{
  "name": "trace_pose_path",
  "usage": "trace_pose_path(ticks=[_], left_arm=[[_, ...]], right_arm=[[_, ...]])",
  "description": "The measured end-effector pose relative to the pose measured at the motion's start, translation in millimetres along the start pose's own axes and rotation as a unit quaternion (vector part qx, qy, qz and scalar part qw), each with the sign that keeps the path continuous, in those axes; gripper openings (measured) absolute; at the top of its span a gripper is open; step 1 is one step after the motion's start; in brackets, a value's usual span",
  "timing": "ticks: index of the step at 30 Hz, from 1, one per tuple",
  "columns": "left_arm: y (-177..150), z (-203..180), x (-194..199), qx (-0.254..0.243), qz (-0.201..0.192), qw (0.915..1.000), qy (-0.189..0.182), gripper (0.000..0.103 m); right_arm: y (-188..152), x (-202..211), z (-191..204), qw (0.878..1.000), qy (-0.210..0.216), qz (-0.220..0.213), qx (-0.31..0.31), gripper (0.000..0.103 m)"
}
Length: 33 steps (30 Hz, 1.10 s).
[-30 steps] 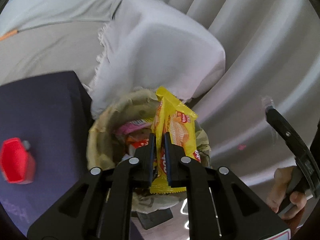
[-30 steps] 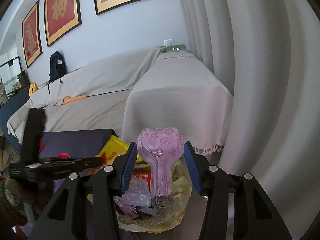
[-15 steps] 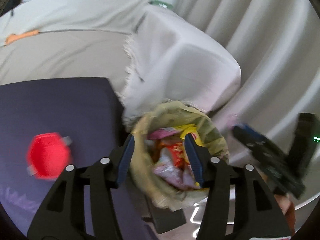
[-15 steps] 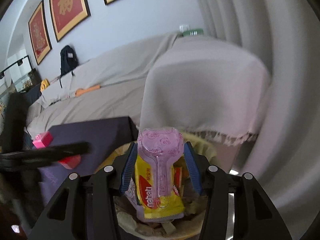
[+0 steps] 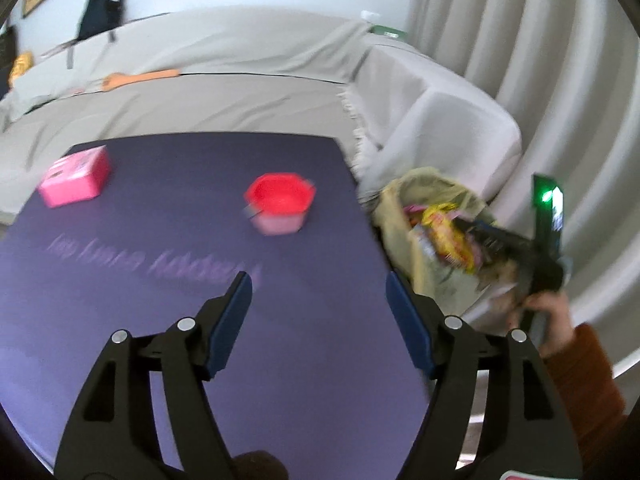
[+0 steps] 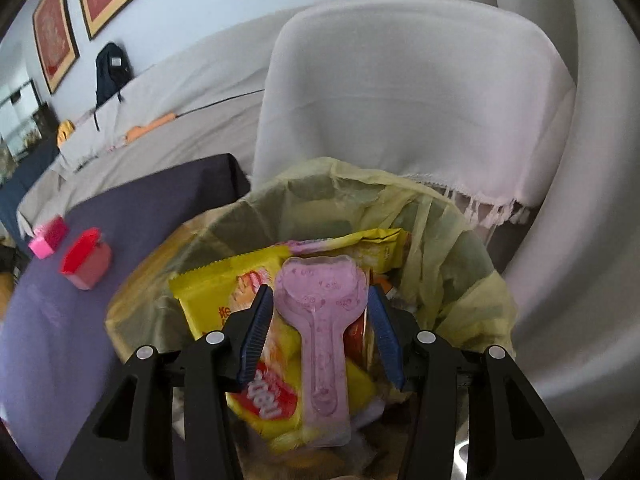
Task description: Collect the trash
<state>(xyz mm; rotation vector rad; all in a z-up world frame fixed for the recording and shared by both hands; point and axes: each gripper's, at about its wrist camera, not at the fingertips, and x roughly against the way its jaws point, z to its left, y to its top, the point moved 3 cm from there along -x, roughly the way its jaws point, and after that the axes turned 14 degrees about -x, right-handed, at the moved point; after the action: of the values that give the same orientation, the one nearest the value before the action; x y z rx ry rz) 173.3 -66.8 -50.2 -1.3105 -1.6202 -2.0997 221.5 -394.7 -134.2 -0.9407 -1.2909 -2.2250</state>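
Hovering over the yellow-lined trash bin (image 6: 460, 240), the right gripper (image 6: 320, 312) lightly brackets a pink heart-headed plastic spoon package (image 6: 322, 320) that could snag the liner at 12 o'clock, while the left gripper (image 5: 320, 312) gapes empty.

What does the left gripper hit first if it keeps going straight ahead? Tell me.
Probably the purple table top: the left gripper, open and empty, points across it, angled slightly down. The red hexagonal box stands just left of that line, so it may be grazed; depth is unclear.
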Motion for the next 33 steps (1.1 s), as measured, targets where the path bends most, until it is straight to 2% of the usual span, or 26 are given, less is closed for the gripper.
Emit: trace_pose_path(ticks=[1, 3, 5, 12, 17, 21, 25, 33], left_arm=[[-8, 0, 6, -0.001, 0.001, 0.9999, 0.011, 0.066], [-20, 0, 18, -0.003, -0.006, 0.9993, 0.038, 0.066], [-29, 1, 30, -0.001, -0.021, 0.9984, 0.053, 0.066], [-49, -7, 74, -0.006, -0.063, 0.994, 0.089, 0.066], [-57, -16, 105, -0.023, -0.094, 0.9883, 0.118, 0.066], [-61, -22, 122, -0.028, -0.109, 0.982, 0.151, 0.066], [-63, -26, 129, -0.03, -0.099, 0.9736, 0.203, 0.066], [-67, -34, 139, -0.036, -0.092, 0.9745, 0.202, 0.066]], right_arm=[[1, 6, 0, 1.0, -0.002, -0.004, -0.002, 0.048], [0, 21, 2, 1.0, -0.014, -0.021, 0.004, 0.057], [-3, 41, 7, 0.999, -0.007, -0.038, 0.012, 0.059], [-32, 131, 35, 0.996, 0.035, -0.083, 0.022, 0.06], [-68, 180, 58, 0.993, 0.065, -0.09, 0.033, 0.06], [-104, 207, 71, 0.991, 0.092, -0.083, 0.046, 0.06], [-133, 223, 79, 0.988, 0.107, -0.085, 0.071, 0.06], [-157, 241, 85, 0.983, 0.135, -0.087, 0.094, 0.06]])
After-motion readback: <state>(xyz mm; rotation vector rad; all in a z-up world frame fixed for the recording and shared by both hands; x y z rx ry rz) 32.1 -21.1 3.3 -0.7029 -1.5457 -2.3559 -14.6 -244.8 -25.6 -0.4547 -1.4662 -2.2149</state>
